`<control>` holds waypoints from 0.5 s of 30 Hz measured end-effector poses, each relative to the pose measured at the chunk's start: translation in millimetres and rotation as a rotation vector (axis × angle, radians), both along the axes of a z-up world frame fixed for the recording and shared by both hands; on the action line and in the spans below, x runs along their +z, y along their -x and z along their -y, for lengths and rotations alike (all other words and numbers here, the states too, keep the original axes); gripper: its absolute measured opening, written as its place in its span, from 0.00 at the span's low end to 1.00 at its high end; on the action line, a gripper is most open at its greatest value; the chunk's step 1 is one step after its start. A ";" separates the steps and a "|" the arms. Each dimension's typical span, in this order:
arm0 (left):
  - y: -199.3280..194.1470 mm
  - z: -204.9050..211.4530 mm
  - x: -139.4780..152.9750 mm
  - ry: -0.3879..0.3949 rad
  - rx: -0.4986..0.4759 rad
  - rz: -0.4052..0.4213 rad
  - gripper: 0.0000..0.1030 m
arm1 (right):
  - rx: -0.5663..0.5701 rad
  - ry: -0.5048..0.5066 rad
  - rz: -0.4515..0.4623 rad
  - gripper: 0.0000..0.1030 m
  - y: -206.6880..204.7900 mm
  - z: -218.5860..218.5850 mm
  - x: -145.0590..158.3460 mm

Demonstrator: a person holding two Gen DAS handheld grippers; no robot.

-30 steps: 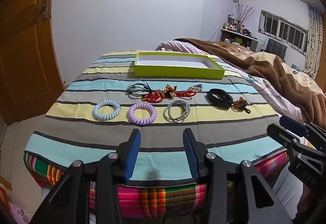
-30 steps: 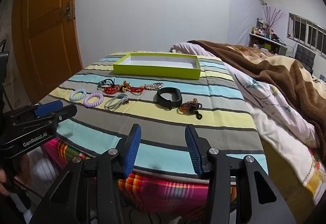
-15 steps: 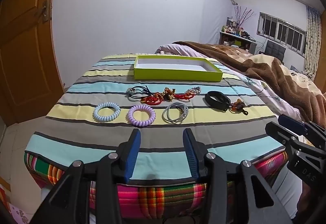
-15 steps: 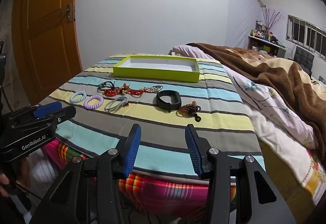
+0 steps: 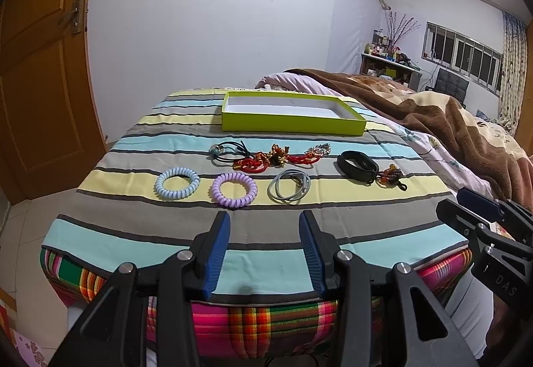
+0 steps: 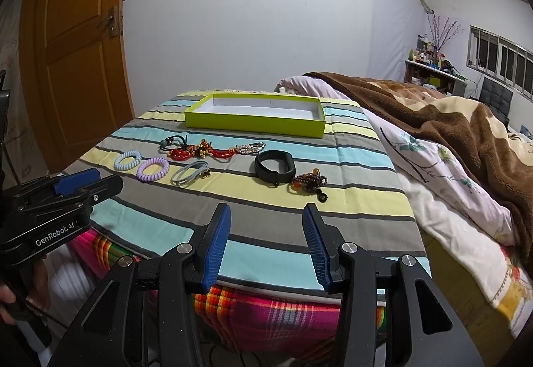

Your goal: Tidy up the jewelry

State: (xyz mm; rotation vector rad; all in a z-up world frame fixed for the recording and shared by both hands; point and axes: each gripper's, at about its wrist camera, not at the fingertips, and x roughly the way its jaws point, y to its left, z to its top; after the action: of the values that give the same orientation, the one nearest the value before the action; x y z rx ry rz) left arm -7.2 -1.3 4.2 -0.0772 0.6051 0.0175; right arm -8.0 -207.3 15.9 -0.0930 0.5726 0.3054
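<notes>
On the striped cloth lie a pale blue coil band (image 5: 177, 183), a purple coil band (image 5: 234, 189), a grey band (image 5: 289, 190), a black hair tie (image 5: 230, 149), a red knotted bracelet (image 5: 276, 159), a black wristband (image 5: 357, 166) and a brown bead bracelet (image 5: 390, 175). A lime-green box (image 5: 293, 126), empty, stands behind them; it also shows in the right wrist view (image 6: 255, 123). My left gripper (image 5: 265, 227) is open and empty at the near edge, short of the purple band. My right gripper (image 6: 266, 217) is open and empty, short of the black wristband (image 6: 274, 167).
A bed with a brown blanket (image 6: 449, 120) runs along the right. A wooden door (image 6: 76, 43) stands at the left. The cloth hangs over a plaid cover (image 5: 266, 317) at the near edge. Each gripper sees the other at its side.
Both views have tilted slightly, so the items sit a little higher and nearer. Both grippers stay open and empty.
</notes>
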 end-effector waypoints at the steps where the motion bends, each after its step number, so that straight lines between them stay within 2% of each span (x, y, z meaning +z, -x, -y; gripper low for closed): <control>1: 0.0 -0.1 -0.1 0.000 0.000 -0.001 0.44 | -0.001 0.000 0.000 0.45 -0.3 -0.2 0.1; 15: -1.0 -1.4 0.6 -0.001 0.004 -0.001 0.44 | 0.001 -0.001 0.000 0.45 -0.2 0.4 0.3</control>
State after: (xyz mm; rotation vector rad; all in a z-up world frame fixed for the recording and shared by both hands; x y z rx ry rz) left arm -6.1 0.1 4.8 -0.0777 0.6061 0.0213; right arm -7.8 -207.7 16.3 -0.0920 0.5724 0.3064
